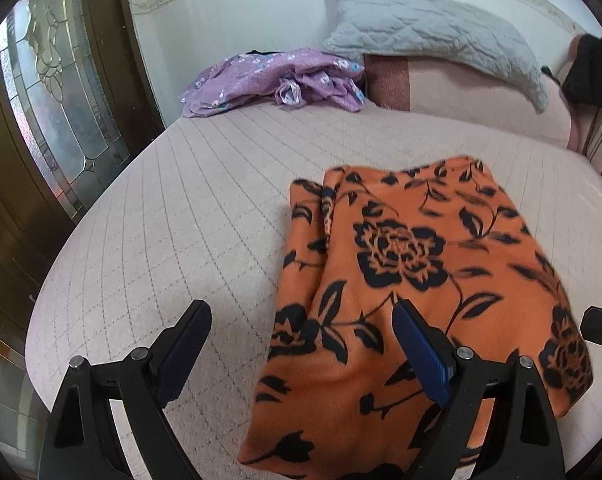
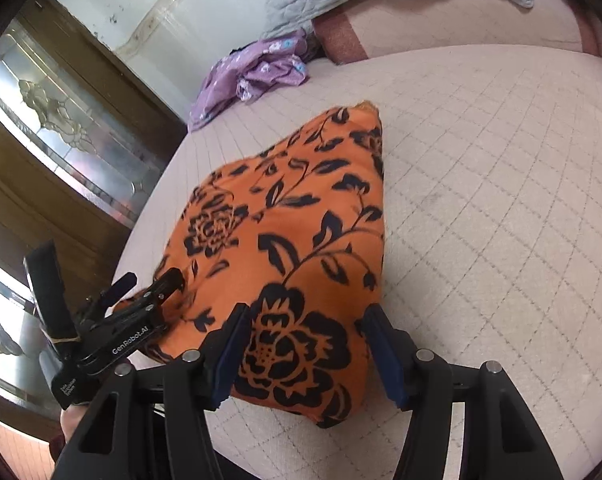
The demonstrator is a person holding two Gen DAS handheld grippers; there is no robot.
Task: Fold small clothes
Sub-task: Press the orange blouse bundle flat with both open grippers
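An orange garment with black flowers (image 1: 421,280) lies folded on the pale quilted bed (image 1: 181,220). My left gripper (image 1: 301,312) stands wide open over the garment's near left edge; its right finger (image 1: 417,344) hovers above the cloth and its left finger is over bare quilt. In the right wrist view my right gripper (image 2: 307,314) is open just above the near corner of the same garment (image 2: 293,220), with a big black flower showing between its pads. The pads do not press on the cloth. The left gripper (image 2: 153,292) sits at the garment's left edge there.
A crumpled purple floral garment (image 1: 277,80) lies at the far side of the bed next to a grey pillow (image 1: 433,36) and a pink folded blanket (image 1: 461,92). A wooden door with patterned glass (image 1: 53,92) stands left of the bed. Bare quilt stretches to the right (image 2: 501,200).
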